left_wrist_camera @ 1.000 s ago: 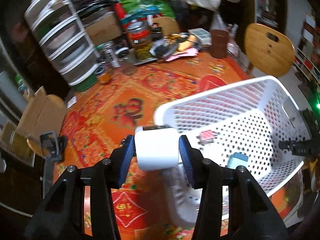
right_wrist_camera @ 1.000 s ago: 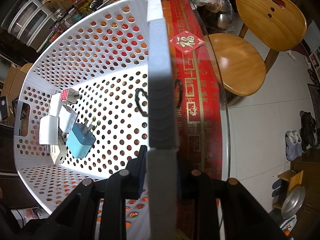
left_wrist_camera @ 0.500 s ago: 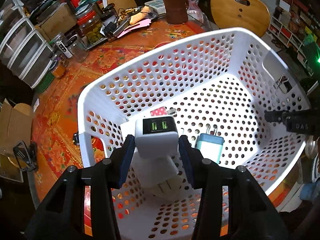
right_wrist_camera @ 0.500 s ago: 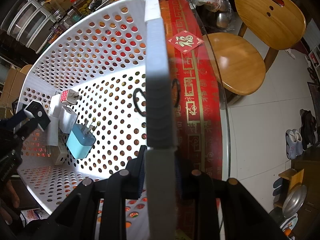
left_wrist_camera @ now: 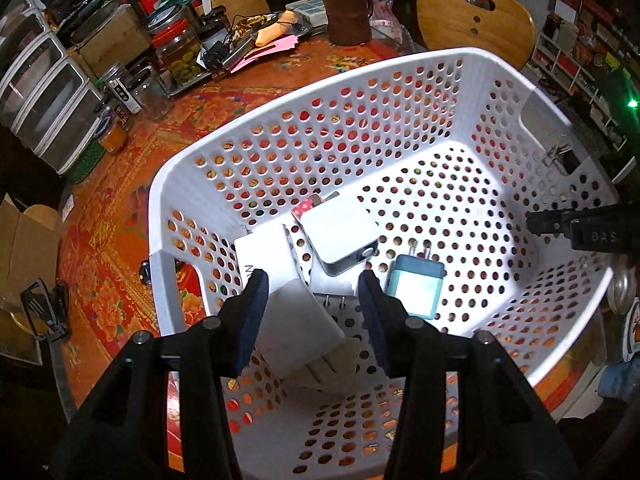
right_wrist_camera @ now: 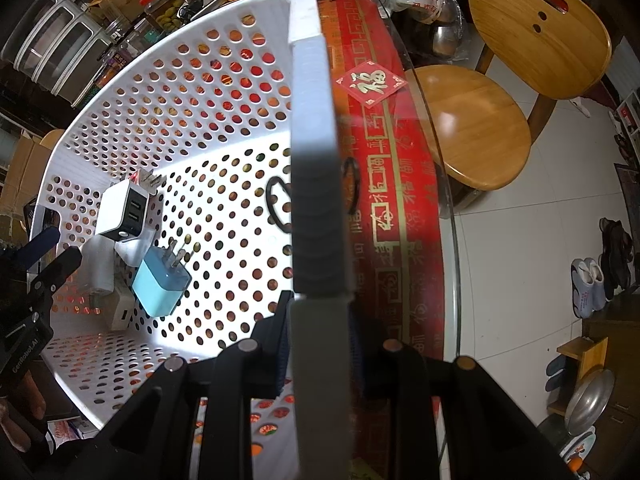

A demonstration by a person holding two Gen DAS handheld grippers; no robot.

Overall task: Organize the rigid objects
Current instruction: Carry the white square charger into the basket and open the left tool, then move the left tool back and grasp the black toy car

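A white perforated basket (left_wrist_camera: 400, 92) stands on the red patterned table. In it lies a white dual-USB charger (left_wrist_camera: 340, 240) on top of other white chargers (left_wrist_camera: 266, 256), beside a blue plug charger (left_wrist_camera: 416, 286). My left gripper (left_wrist_camera: 314, 292) is open and empty just above these chargers. In the right wrist view the white charger (right_wrist_camera: 122, 210) and the blue charger (right_wrist_camera: 162, 286) lie at the basket's left. My right gripper (right_wrist_camera: 318, 322) is shut on the basket's rim (right_wrist_camera: 316, 160).
Jars (left_wrist_camera: 182, 54), a brown mug (left_wrist_camera: 346, 14), papers and drawer units (left_wrist_camera: 44, 92) crowd the table's far side. A wooden chair (right_wrist_camera: 480, 120) stands past the table's glass edge. A black clip (left_wrist_camera: 44, 312) lies left of the basket.
My left gripper carried the white USB charger over the basket, opened and let it go; it now lies on the other chargers. My right gripper stayed on the rim.
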